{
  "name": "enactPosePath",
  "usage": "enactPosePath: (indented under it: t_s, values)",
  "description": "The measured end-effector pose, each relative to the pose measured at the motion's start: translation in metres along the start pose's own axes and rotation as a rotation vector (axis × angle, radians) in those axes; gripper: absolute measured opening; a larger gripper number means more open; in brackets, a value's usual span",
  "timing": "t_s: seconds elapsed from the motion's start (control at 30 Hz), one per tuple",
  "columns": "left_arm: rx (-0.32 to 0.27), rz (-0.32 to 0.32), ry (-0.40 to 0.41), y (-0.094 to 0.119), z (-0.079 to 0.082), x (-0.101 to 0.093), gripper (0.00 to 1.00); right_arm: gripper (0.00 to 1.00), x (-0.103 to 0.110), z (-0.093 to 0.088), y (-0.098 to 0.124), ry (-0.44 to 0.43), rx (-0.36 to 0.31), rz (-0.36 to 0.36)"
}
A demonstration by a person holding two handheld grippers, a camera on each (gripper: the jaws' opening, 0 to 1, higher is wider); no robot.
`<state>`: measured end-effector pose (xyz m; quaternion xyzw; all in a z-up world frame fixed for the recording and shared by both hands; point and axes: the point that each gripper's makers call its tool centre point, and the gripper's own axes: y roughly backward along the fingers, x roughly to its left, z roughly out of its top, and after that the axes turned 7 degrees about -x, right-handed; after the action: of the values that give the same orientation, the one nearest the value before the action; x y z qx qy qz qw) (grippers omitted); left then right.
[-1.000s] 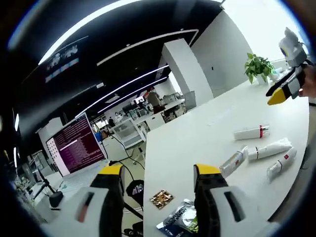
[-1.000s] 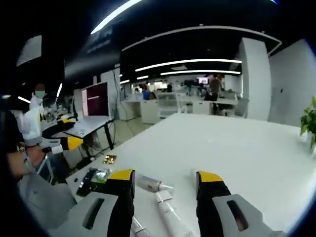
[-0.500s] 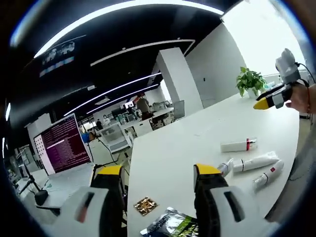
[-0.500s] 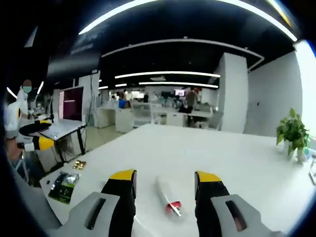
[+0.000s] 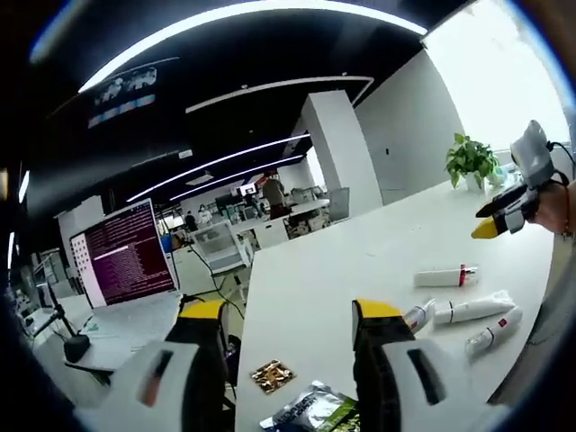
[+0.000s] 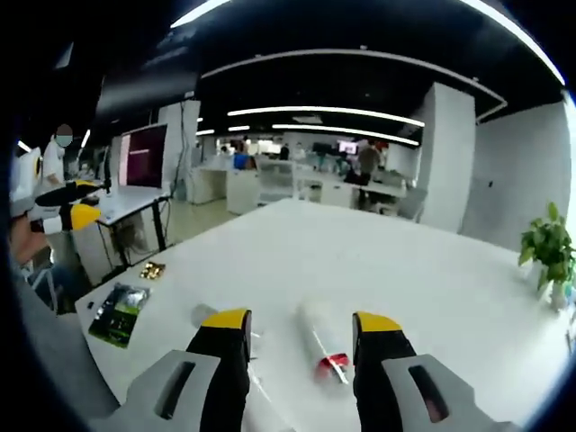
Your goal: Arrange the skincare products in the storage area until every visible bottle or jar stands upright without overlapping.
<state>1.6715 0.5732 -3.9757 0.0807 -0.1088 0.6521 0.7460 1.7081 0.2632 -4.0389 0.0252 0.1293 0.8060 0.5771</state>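
Hovering spread and empty, both hand-held grippers (image 5: 288, 315) (image 6: 301, 322) overlook lying tubes (image 6: 322, 344).

The setting was an open-plan office. A dark ceiling carried long linear light strips (image 5: 225, 18). A large white table (image 6: 378, 270) stood in the foreground, with rows of desks and workstations (image 6: 297, 184) behind it, where people stood. A large display (image 5: 121, 261) showed lines of text. A white structural column (image 5: 346, 148) and a potted plant (image 5: 470, 157) were also visible.
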Motion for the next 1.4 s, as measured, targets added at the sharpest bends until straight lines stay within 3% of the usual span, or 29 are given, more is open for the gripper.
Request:
enactPosePath:
  t_s: [1.4]
  values:
    - [0.024, 0.015, 0.036, 0.0014, -0.0044, 0.0029, 0.49, 0.45, -0.0086, -0.0064, 0.0000, -0.002, 0.021, -0.008]
